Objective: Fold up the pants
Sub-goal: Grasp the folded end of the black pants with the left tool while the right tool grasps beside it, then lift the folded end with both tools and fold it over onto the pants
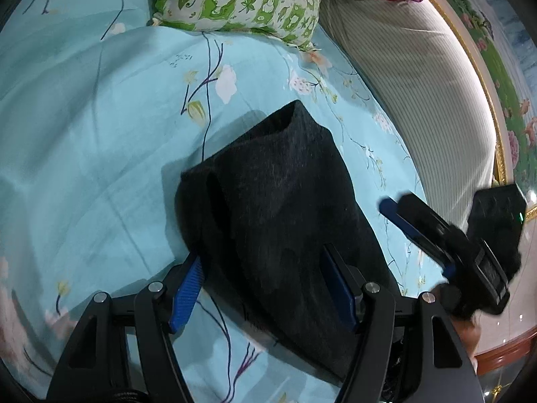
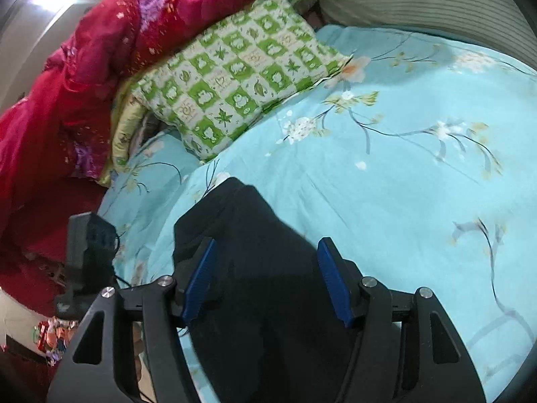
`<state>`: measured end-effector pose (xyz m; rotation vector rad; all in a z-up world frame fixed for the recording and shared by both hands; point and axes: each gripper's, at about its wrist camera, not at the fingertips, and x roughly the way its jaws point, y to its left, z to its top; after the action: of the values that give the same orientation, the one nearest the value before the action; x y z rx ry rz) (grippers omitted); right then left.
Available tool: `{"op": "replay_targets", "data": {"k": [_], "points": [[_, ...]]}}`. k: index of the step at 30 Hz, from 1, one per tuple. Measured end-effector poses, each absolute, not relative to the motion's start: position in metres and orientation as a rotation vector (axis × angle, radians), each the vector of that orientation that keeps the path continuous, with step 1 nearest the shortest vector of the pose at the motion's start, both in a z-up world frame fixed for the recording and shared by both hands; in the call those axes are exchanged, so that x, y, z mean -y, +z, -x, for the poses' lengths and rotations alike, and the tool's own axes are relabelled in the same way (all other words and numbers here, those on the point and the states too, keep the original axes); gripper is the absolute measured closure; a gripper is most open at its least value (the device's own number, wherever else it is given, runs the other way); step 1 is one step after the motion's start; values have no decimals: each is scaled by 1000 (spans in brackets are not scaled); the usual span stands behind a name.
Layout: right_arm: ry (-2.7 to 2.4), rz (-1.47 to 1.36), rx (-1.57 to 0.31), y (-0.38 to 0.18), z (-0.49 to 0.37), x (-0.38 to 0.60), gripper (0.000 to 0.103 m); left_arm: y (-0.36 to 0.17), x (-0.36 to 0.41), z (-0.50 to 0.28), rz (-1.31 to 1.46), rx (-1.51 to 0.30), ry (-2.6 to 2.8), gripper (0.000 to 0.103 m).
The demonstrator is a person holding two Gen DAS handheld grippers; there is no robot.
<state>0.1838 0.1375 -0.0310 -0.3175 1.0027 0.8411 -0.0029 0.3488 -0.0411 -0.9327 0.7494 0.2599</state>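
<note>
Black pants [image 1: 275,194] lie folded into a thick bundle on the light blue floral bedsheet [image 1: 100,141]. My left gripper [image 1: 261,253] hovers over the bundle's near part, its jaws wide. The blue pads stand at either side of the cloth without pressing it. My right gripper [image 1: 416,231] shows at the right edge of the left wrist view, beside the pants and tilted toward them. In the right wrist view the right gripper [image 2: 267,241] is open above the pants [image 2: 261,215], with cloth between its fingers but not squeezed. The left gripper's black body [image 2: 87,245] sits at the left.
A green-and-white checked pillow [image 1: 241,0] lies at the head of the bed, with a striped grey bolster [image 1: 419,84] along the side. A red quilt [image 2: 84,67] is heaped behind the pillow. A gold-trimmed bed frame [image 1: 496,127] runs behind the bolster.
</note>
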Motion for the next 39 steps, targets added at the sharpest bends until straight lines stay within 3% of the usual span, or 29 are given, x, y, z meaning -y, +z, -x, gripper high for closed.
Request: {"op": "replay_targets", "data": {"k": [7, 14, 15, 17, 21, 31, 35, 39], "points": [[887, 377, -1094, -59, -214, -172, 40, -45, -357, 1, 944, -736, 257, 46], [972, 457, -1172, -85, -221, -203, 40, -49, -363, 3, 946, -737, 274, 68], [974, 469, -1171, -87, -220, -206, 43, -49, -364, 2, 940, -740, 275, 72], [976, 479, -1167, -89, -217, -208, 62, -48, -364, 0, 926, -749, 276, 77], [975, 461, -1146, -82, -212, -201, 75, -39, -358, 0, 906, -745, 267, 86], [1008, 349, -1022, -6, -182, -166, 81, 29, -310, 7, 785, -651, 184, 88], [1008, 237, -934, 36, -166, -129, 98, 56, -273, 4, 714, -632, 121, 88], [1024, 153, -865, 64, -149, -91, 102, 73, -241, 1, 648, -615, 77, 88]]}}
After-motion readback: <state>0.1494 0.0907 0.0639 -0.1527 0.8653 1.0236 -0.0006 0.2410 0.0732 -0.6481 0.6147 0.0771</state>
